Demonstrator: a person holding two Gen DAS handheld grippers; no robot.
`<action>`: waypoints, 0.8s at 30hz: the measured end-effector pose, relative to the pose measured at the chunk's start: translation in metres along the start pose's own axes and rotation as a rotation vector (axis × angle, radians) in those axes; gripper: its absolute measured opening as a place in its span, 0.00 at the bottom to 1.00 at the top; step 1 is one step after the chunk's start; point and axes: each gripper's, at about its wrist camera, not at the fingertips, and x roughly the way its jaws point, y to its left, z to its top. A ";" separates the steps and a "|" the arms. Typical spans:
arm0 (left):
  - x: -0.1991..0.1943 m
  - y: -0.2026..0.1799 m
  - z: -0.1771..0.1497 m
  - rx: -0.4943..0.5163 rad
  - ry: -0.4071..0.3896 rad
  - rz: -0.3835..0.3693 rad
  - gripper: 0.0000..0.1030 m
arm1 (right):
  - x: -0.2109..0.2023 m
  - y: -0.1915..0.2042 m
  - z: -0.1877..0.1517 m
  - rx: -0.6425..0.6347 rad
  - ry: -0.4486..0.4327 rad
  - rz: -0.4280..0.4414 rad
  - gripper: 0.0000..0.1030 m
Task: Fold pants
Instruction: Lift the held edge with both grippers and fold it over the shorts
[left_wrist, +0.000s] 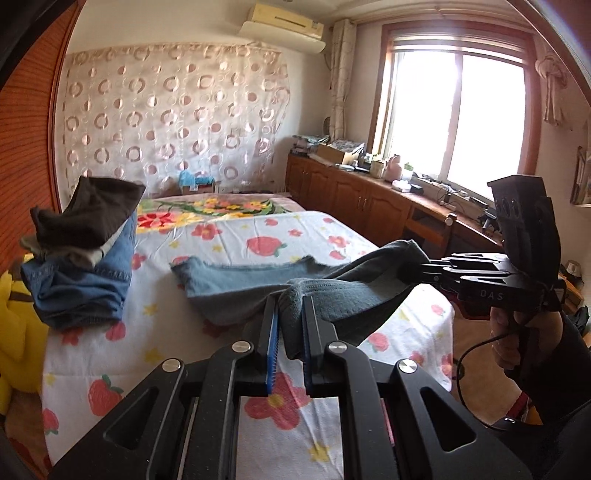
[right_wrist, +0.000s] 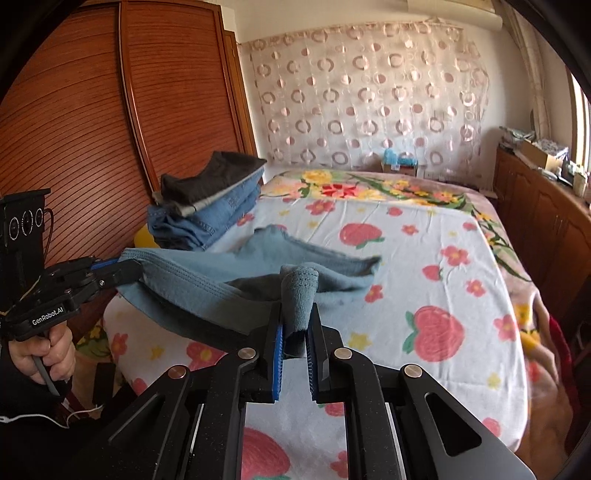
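Stretched between both grippers, the pants (left_wrist: 236, 284) are a soft, faded blue-grey fabric with a stitched, slightly fuzzy near edge and a ragged far edge. The left gripper (left_wrist: 290, 317) has its blue ribbed pads clamped on a bunched fold of that near edge, and the right gripper (right_wrist: 297, 325) pinches another rolled bunch the same way, so the held edge sags between them above the bed. The garment's long axis runs away from the fingers across the bedspread (right_wrist: 424, 258), a white fleece printed with strawberries and flowers, where its far end lies flat. Beside it sits a stack of folded clothes (left_wrist: 85, 258), denim under dark cloth.
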 end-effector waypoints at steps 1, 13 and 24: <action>-0.002 -0.001 0.003 0.005 -0.006 -0.001 0.11 | -0.001 0.000 -0.001 0.001 -0.003 0.002 0.10; -0.010 -0.012 0.014 0.022 -0.042 -0.018 0.11 | -0.025 -0.001 -0.002 -0.005 -0.059 0.006 0.10; 0.055 0.011 -0.003 -0.030 0.086 0.028 0.11 | 0.045 -0.013 -0.003 0.035 0.038 -0.015 0.10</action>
